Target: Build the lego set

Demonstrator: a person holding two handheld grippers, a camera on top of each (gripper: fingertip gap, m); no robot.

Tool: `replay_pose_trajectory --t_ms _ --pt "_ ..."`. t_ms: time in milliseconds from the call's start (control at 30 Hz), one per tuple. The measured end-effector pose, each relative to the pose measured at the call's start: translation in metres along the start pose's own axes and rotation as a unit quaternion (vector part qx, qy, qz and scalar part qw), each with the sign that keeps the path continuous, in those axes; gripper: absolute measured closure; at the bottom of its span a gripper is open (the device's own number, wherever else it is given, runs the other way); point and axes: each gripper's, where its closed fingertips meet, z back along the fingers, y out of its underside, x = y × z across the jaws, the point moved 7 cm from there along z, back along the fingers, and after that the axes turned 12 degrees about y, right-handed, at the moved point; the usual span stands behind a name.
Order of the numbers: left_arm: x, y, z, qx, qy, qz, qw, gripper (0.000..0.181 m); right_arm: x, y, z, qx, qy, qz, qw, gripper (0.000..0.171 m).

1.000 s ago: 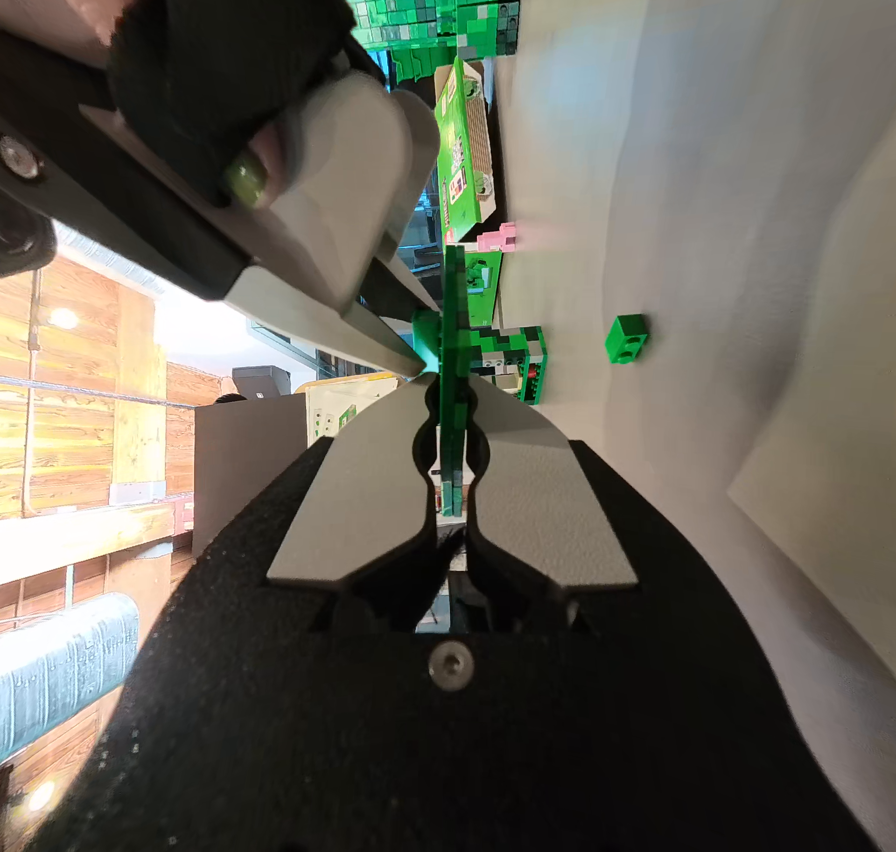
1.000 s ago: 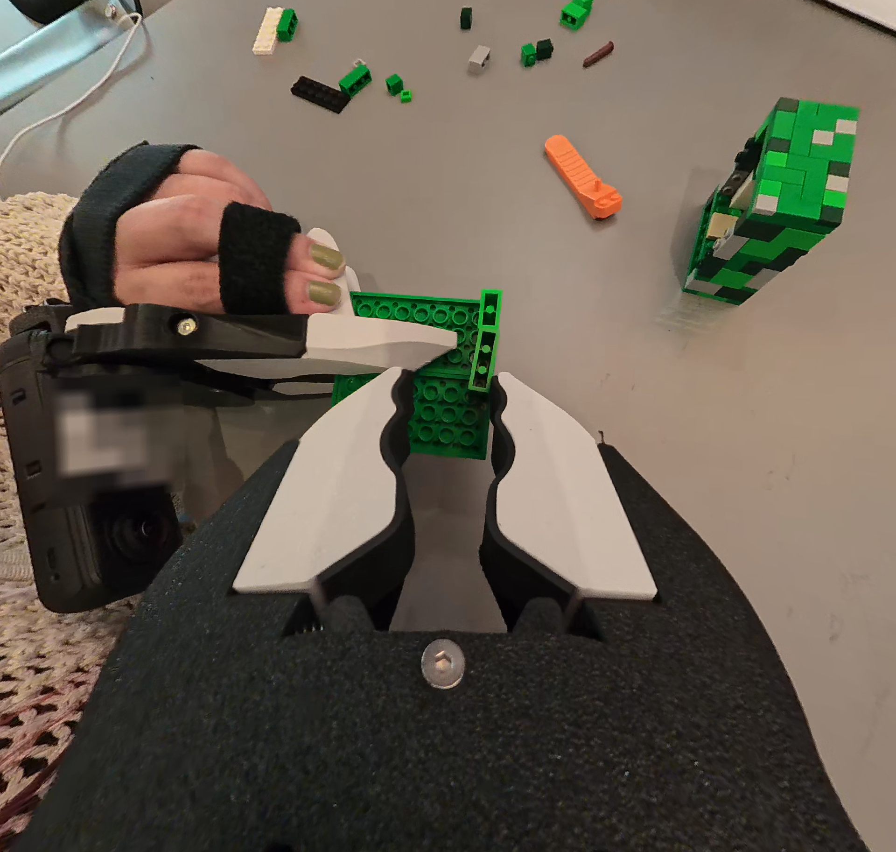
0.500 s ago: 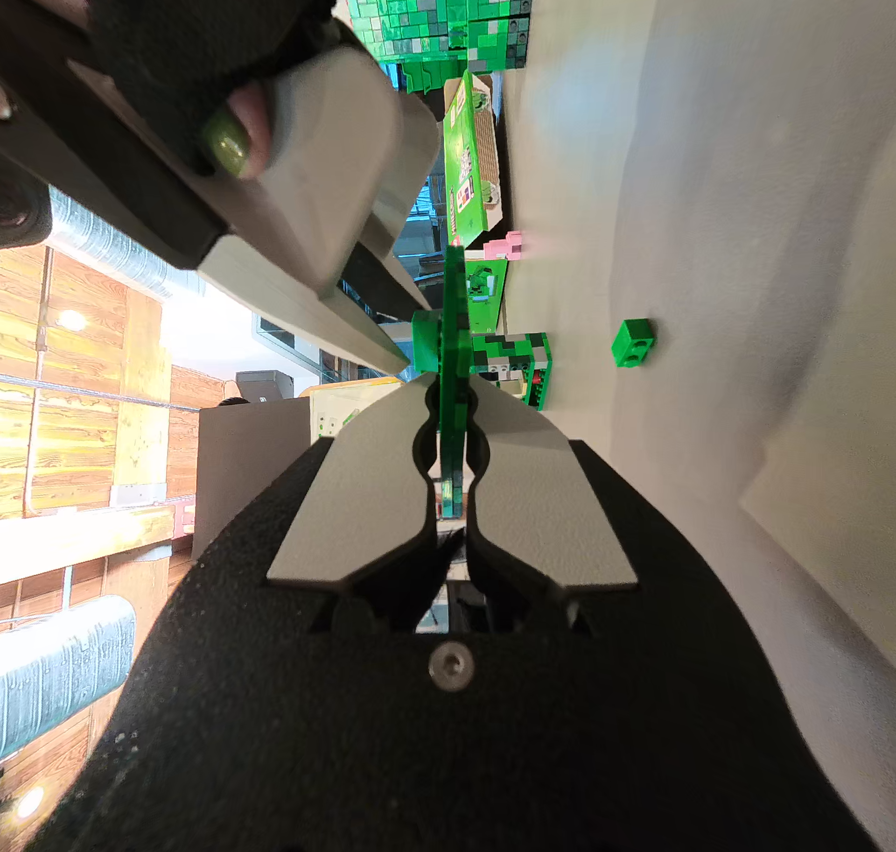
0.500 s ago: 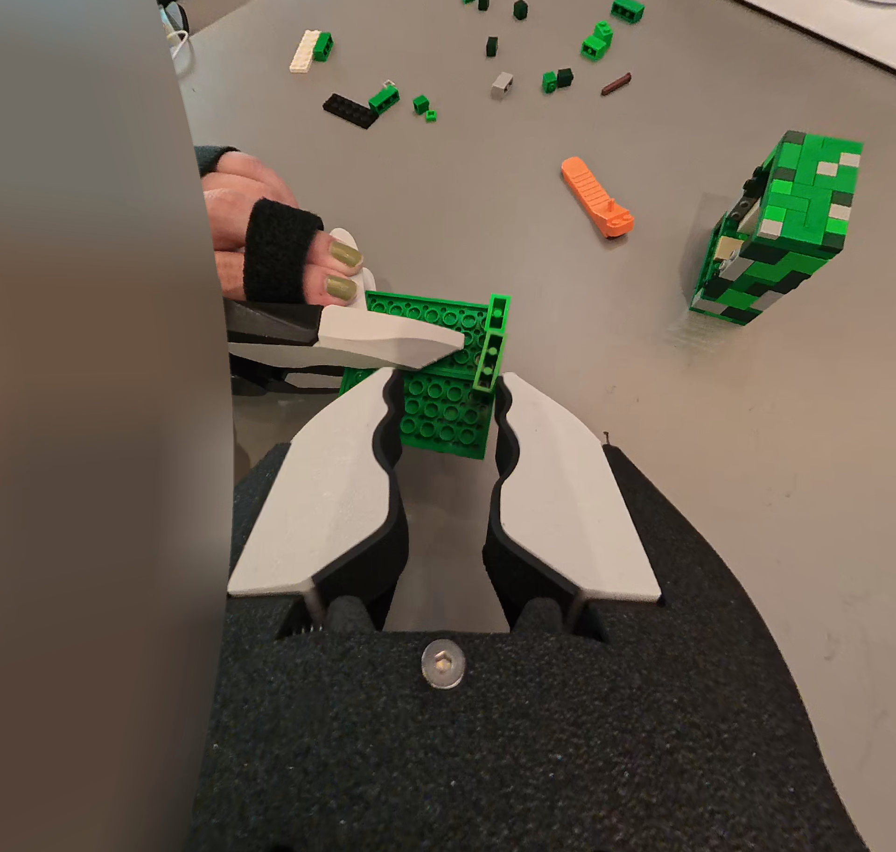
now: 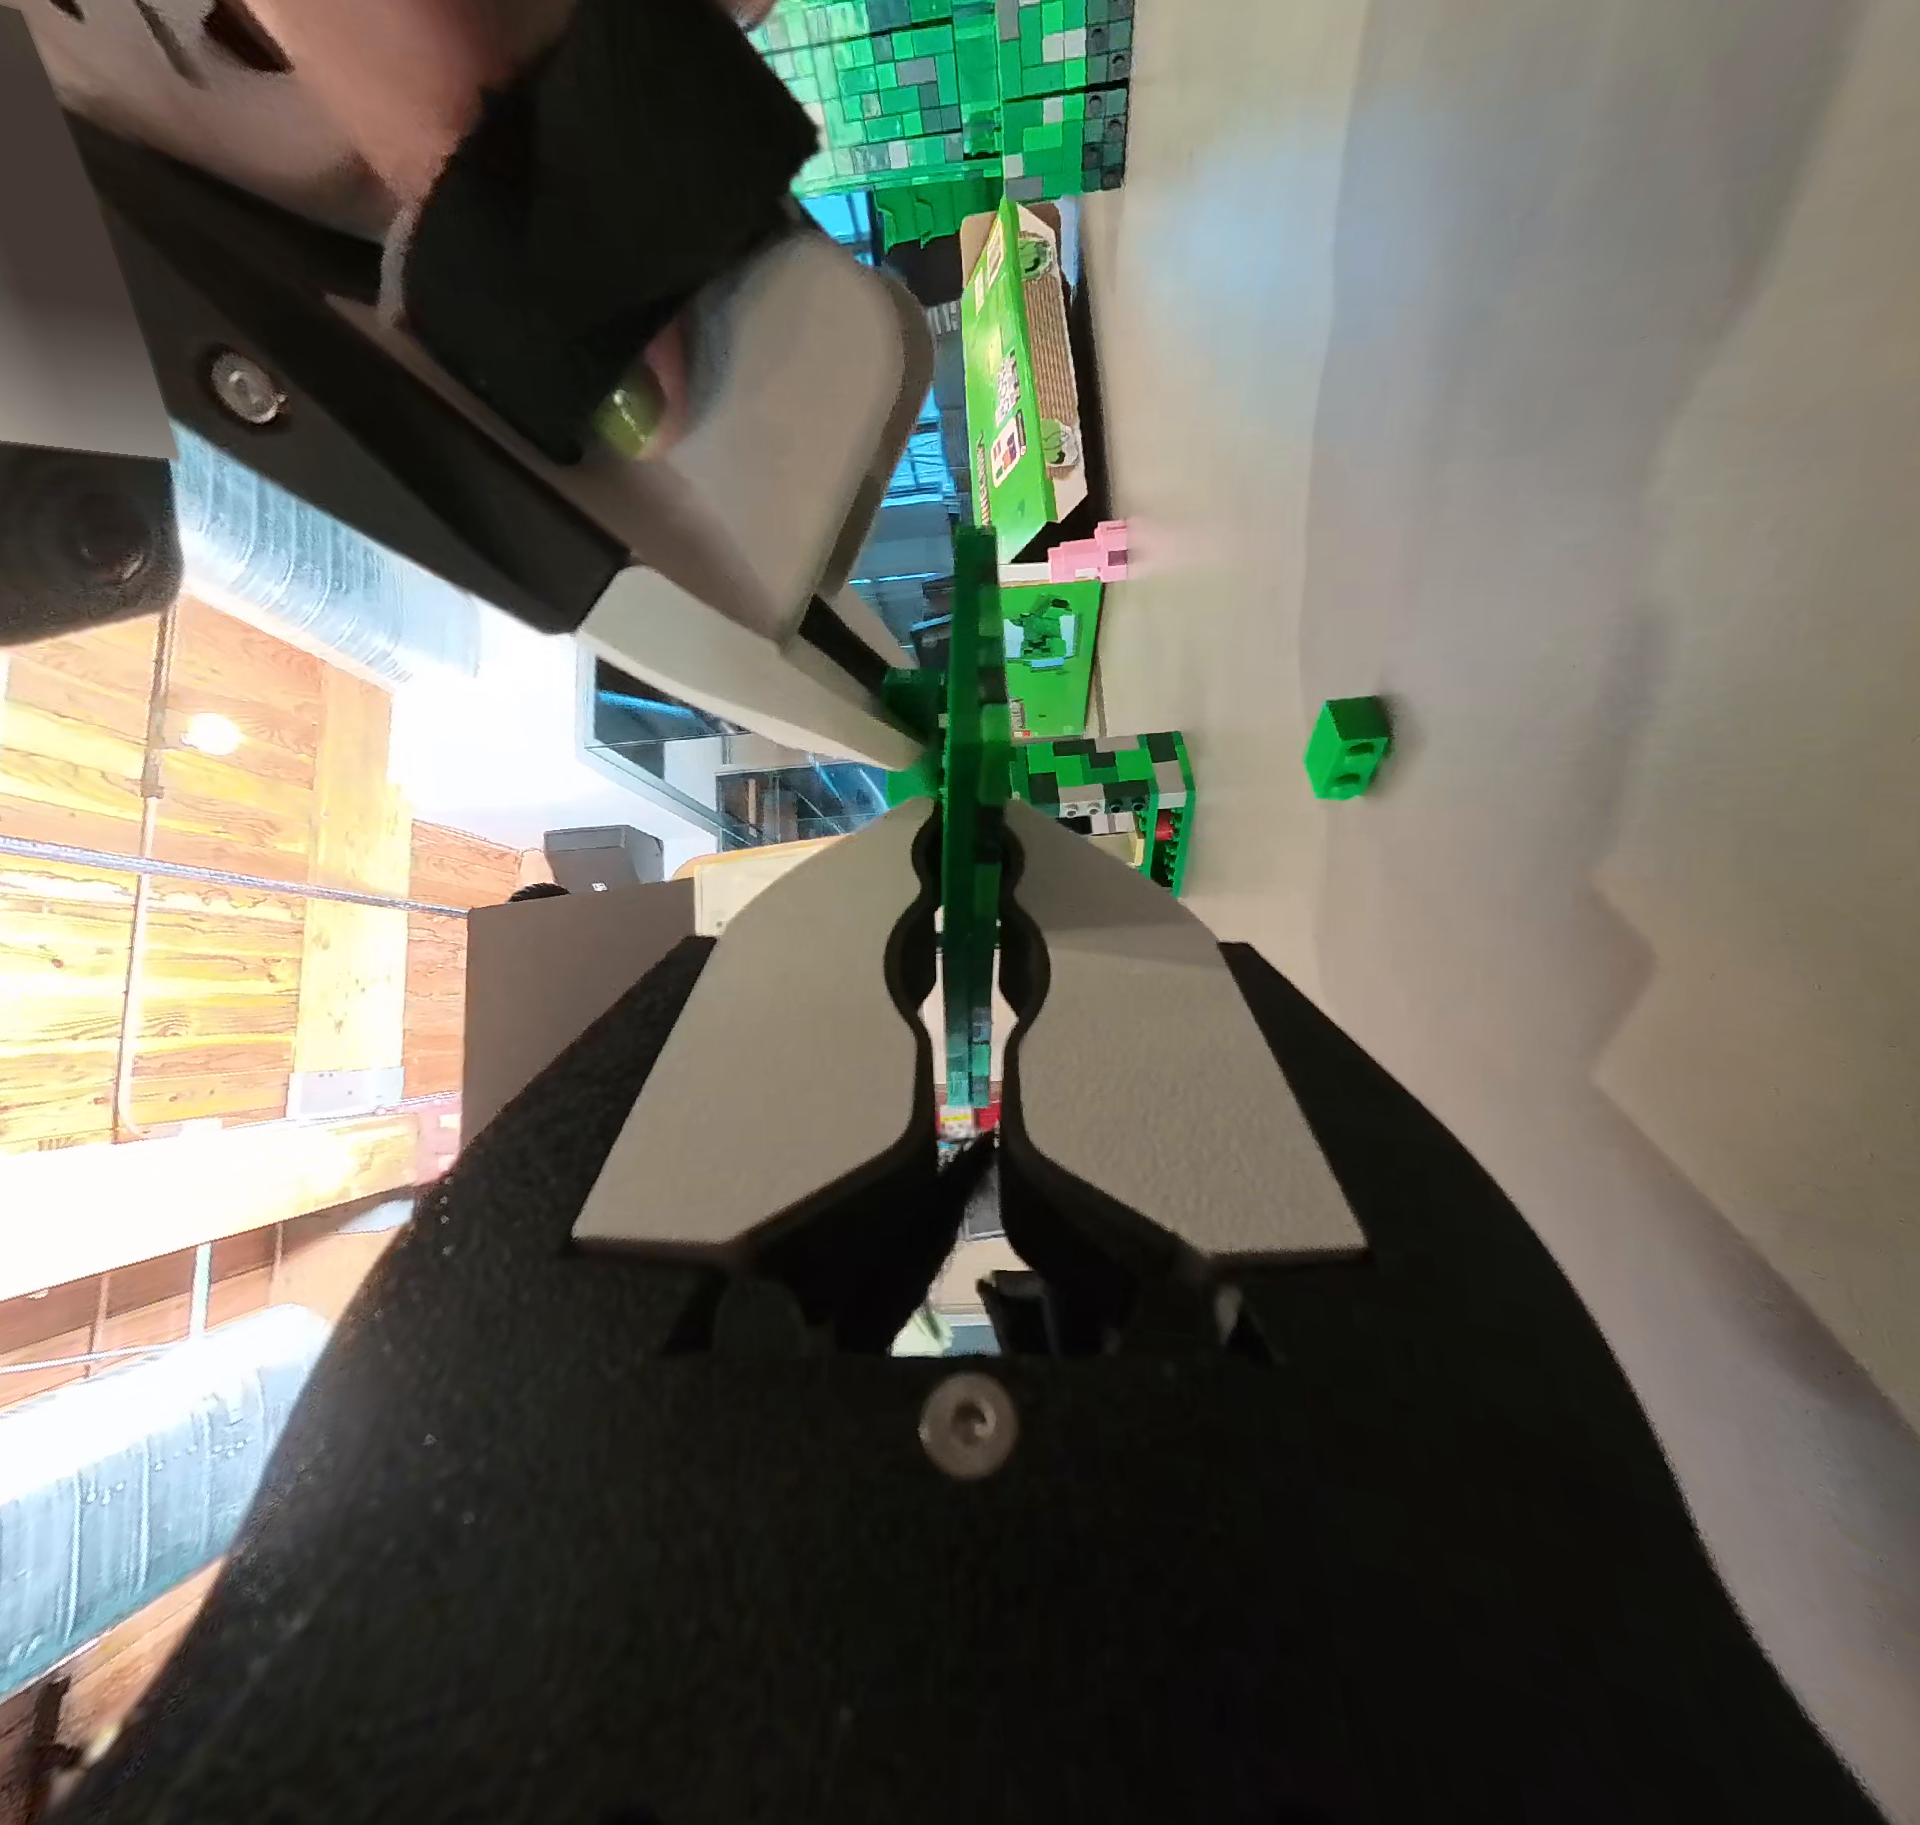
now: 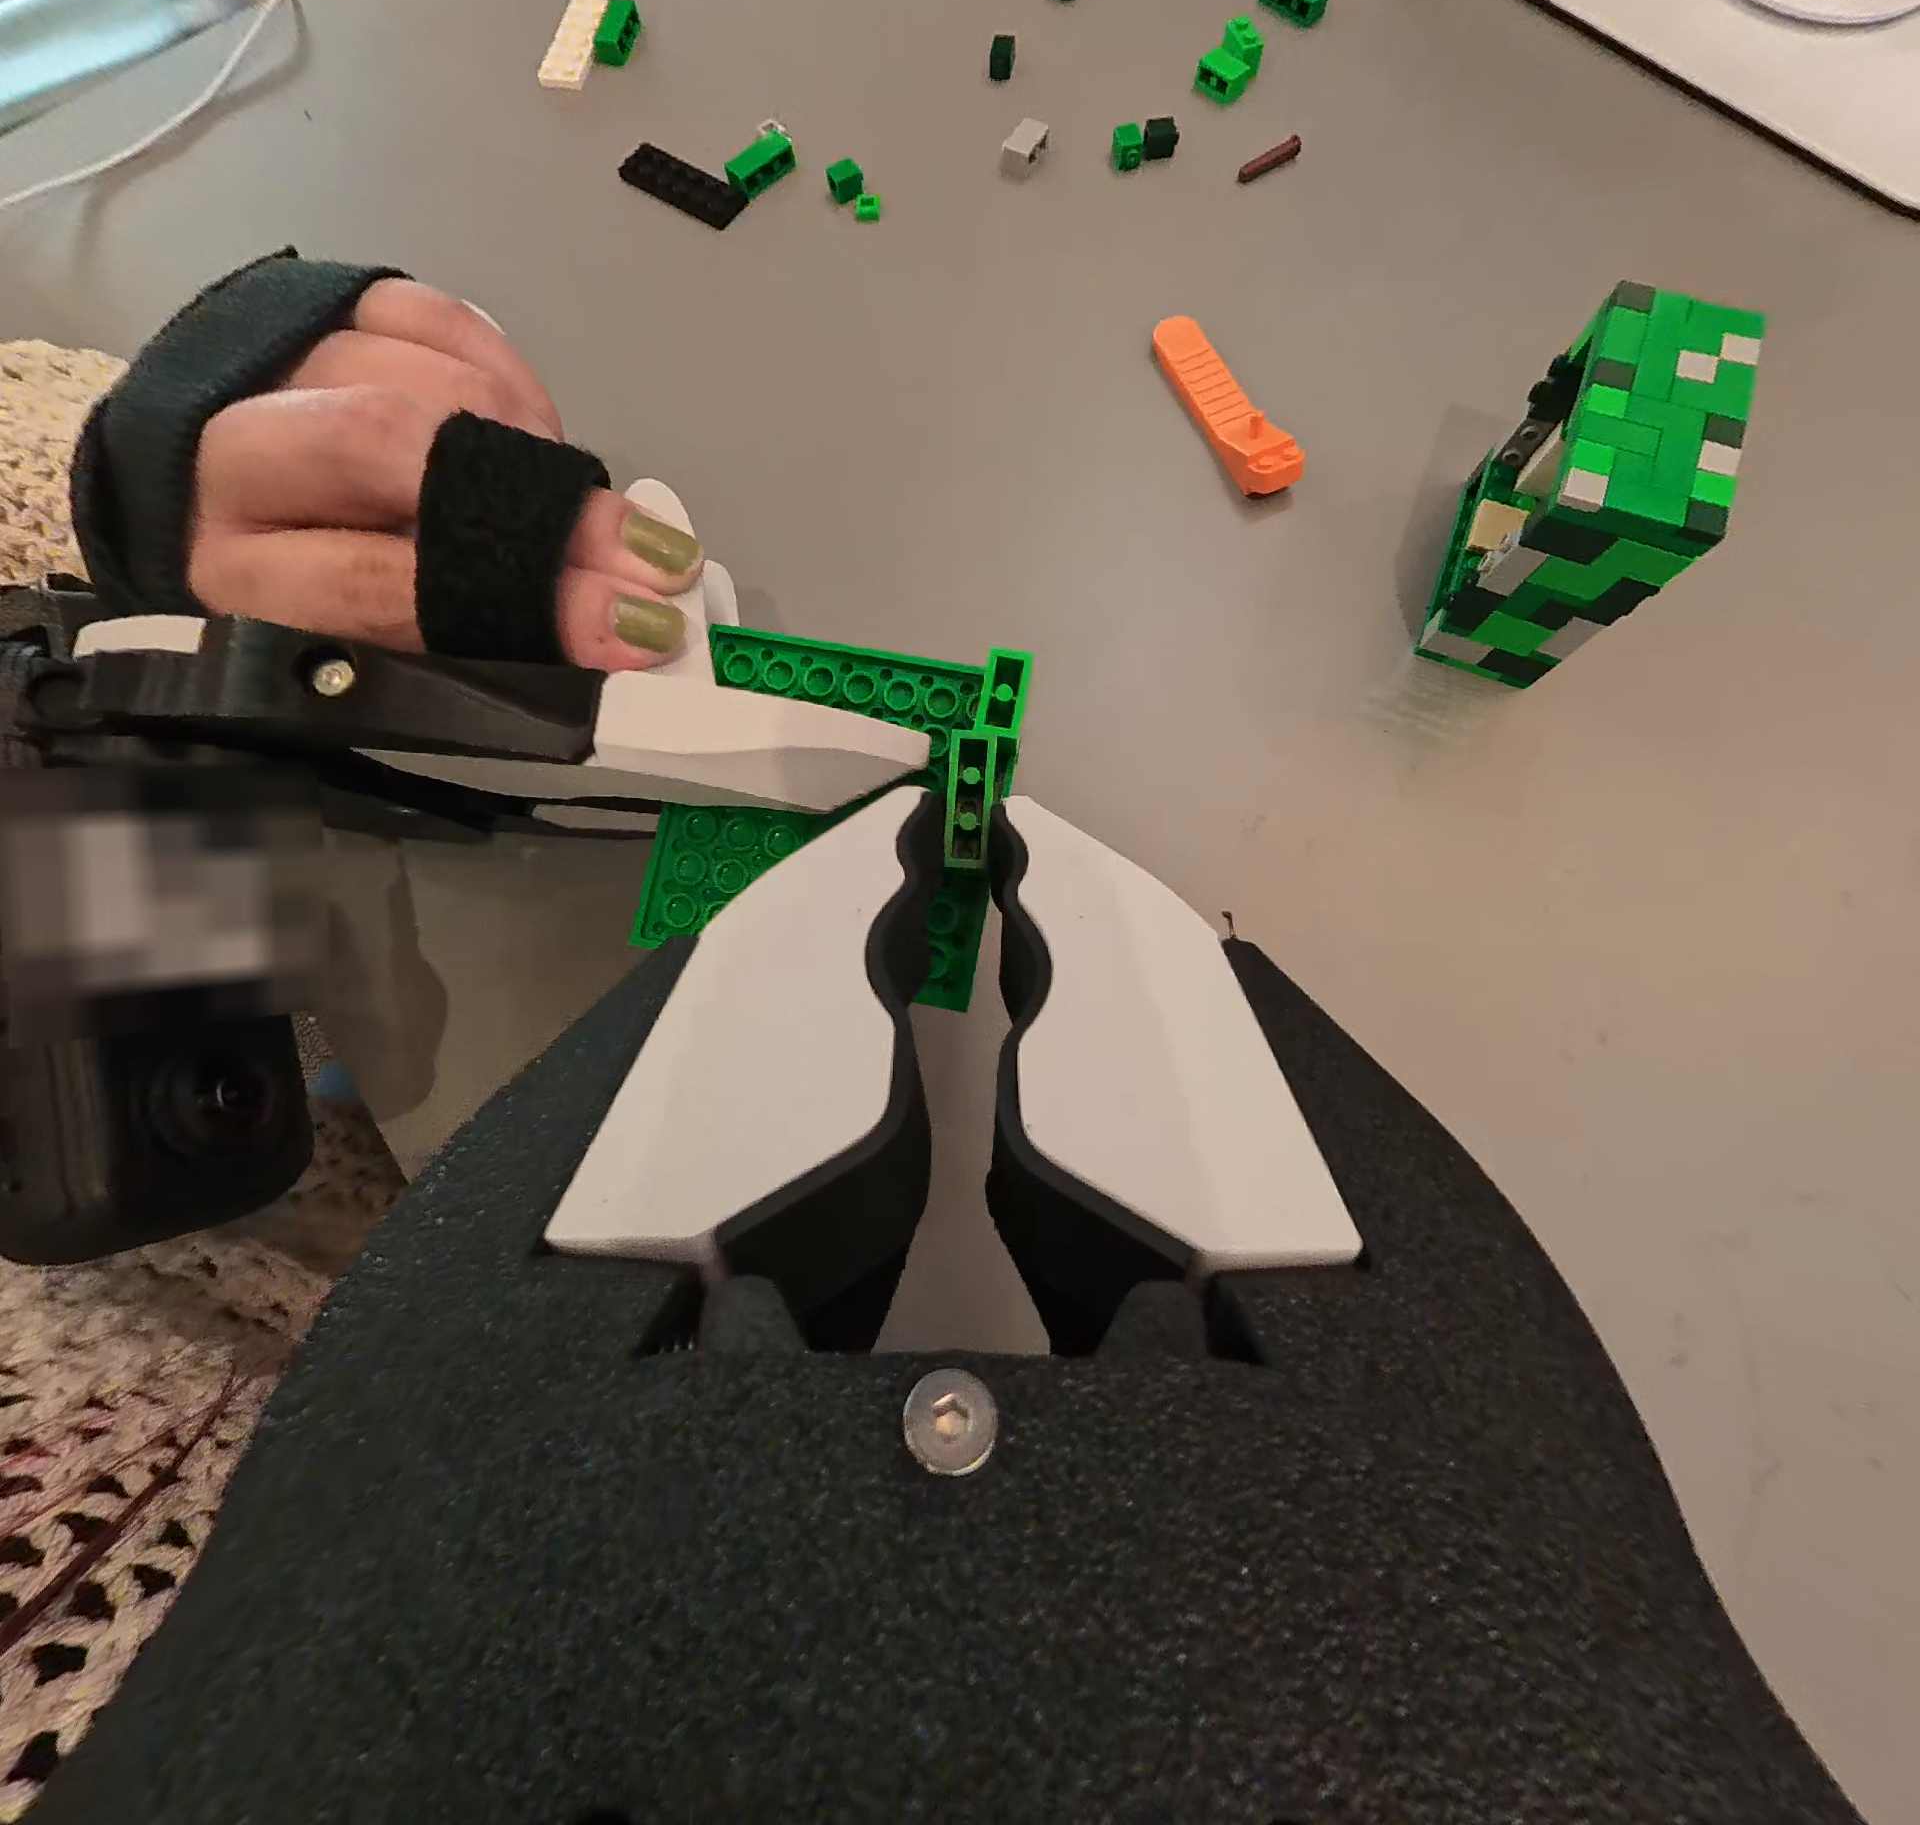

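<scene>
The green plate [image 6: 831, 695] is held clear of the counter [image 6: 1455, 1048], edge-on in the left wrist view, with the fingers of the left gripper [image 5: 971, 840] closed narrowly on its two faces. In the right wrist view the underside of the plate is shown, with its rows of round sockets. A narrow green brick [image 6: 971, 799] stands along the right edge of the plate, and the fingers of the right gripper [image 6: 961, 819] are drawn narrow around it, touching or very nearly touching both sides; a firm clamp is judged likely but cannot be confirmed. The step in hand is judged to be the seating or adjusting of this brick on the plate edge. Several faults are possible from here. If the brick is pressed off-axis, it may be tilted and only partly seated. If force is applied while the plate is gripped near one edge only, the plate may pivot or slip between the left fingers. If the brick is squeezed too hard or pulled, it may be popped off and dropped among the loose bricks [image 6: 1226, 71] at the far side of the counter. The orange separator tool [image 6: 1226, 404] and the finished green block [image 6: 1600, 487] lie well apart and are not at risk.
</scene>
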Motion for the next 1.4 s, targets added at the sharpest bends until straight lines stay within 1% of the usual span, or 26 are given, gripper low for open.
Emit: replay_pose_trajectory --t_ms 100,300,567,633,800,900,1233,1333,1400 --pt "-0.0004 0.0002 -0.0004 0.006 0.0 -0.005 1.0 0.176 -0.0007 -0.0003 -0.0011 0.009 -0.002 -0.007 1.0 0.163" --pt "0.0001 0.0008 -0.0013 0.013 0.001 -0.004 1.0 0.176 -0.0049 0.0004 -0.0028 0.005 -0.009 -0.054 0.998 0.163" --pt "-0.0034 0.0002 -0.0033 0.029 0.007 -0.032 0.999 0.176 -0.0045 0.0042 -0.0074 0.014 -0.01 -0.1 0.995 0.163" --pt "-0.0042 0.0 -0.0042 0.031 0.013 -0.031 0.999 0.176 0.0001 0.0044 -0.0082 0.017 -0.025 -0.101 0.994 0.163" --pt "-0.0027 0.0022 -0.0038 0.032 0.012 -0.019 0.999 0.176 0.0004 0.0023 -0.0089 0.006 0.021 -0.064 0.998 0.163" --pt "-0.0025 0.0017 -0.0037 0.03 0.012 -0.019 0.999 0.176 -0.0025 0.0029 -0.0082 0.007 0.006 -0.088 0.996 0.163" --pt "-0.0008 0.0014 -0.0024 0.025 0.003 -0.018 1.0 0.176 -0.0015 0.0028 -0.006 -0.001 0.007 -0.095 0.995 0.163" --pt "-0.0008 0.0016 -0.0025 0.024 0.003 -0.017 1.0 0.176 -0.0012 0.0031 -0.0054 -0.002 0.004 -0.095 0.995 0.16" --pt "-0.0006 0.0019 -0.0025 0.024 0.002 -0.016 1.0 0.176 -0.0014 0.0032 -0.005 -0.002 0.003 -0.094 0.996 0.156"
